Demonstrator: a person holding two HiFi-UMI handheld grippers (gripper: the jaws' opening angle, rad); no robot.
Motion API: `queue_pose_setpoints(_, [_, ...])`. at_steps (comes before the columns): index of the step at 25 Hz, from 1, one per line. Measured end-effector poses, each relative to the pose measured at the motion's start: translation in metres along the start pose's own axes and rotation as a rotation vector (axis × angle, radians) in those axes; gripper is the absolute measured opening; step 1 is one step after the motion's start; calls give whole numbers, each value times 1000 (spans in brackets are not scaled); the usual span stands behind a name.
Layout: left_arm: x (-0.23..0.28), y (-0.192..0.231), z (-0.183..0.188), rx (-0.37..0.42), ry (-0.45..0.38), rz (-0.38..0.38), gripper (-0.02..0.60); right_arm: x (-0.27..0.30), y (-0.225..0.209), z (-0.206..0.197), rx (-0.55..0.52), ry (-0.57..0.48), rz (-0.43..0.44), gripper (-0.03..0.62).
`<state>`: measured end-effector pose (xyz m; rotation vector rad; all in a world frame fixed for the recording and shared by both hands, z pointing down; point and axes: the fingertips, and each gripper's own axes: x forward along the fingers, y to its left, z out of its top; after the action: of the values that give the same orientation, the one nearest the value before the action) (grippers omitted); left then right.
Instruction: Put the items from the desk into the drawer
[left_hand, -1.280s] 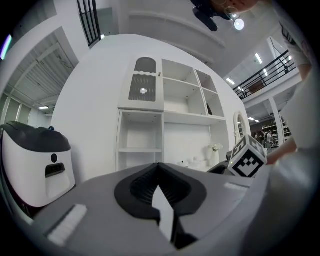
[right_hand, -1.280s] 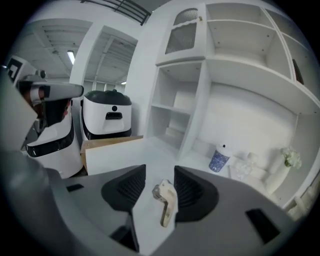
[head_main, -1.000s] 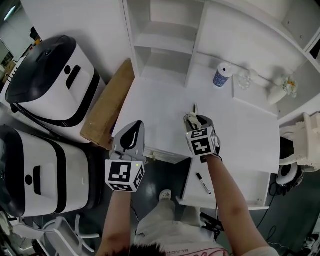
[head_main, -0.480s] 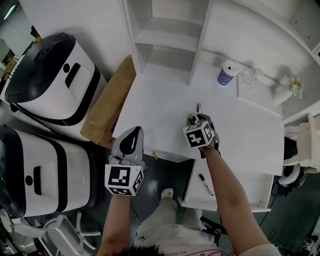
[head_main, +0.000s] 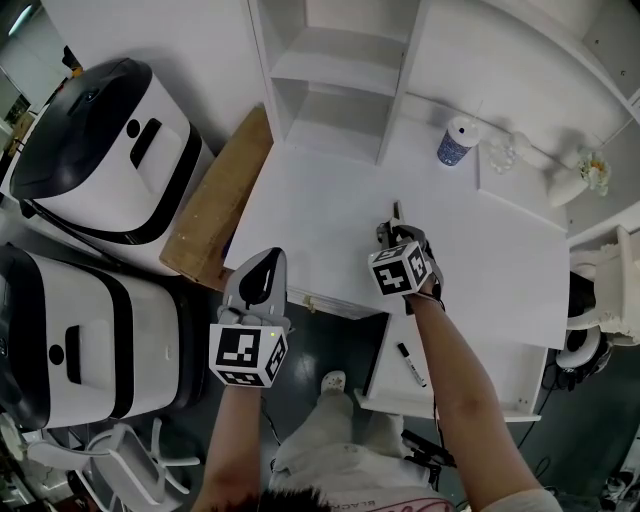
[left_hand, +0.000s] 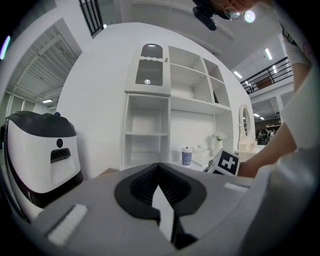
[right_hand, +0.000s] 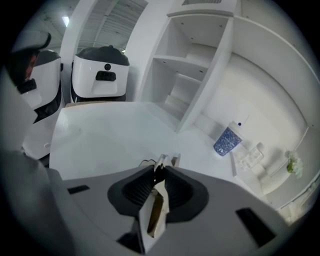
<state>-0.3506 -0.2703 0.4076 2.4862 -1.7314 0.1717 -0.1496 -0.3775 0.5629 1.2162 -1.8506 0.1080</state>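
The desk (head_main: 330, 200) is left broadly bare up to the shelves (head_main: 330, 75), its open drawer (head_main: 480, 370) pulled out below the front edge. A slender pale item (head_main: 396, 210) at the desk's middle is pinched in the right gripper (head_main: 393, 232), whose jaws have just been closing, long axis toward the shelves. The left gripper (head_main: 263, 268) is held off the front left corner, jaws together, empty.

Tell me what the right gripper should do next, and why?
Probably lift straight up off the desk. The right gripper has just been closing its jaws, and they now pinch a small item lying on the desk, so it looks grabbed. The open drawer, with a marker already inside, waits below the desk's near edge, so the item must rise first.
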Motion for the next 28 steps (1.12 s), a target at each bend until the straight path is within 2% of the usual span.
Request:
queue_pose_setpoints(8, [2,-16,9,-1,-19,-17,9,-17,-22,-9,68,-13,-12,14])
queue_pose_setpoints(15, [3,-34,20,6,-37,-30,9,-40,-35,-16,119,-44,26,12])
queue_pose_setpoints(28, [7,-94,66,39,-116,-81,9,-119,-96,-22,160,-176,-39,12])
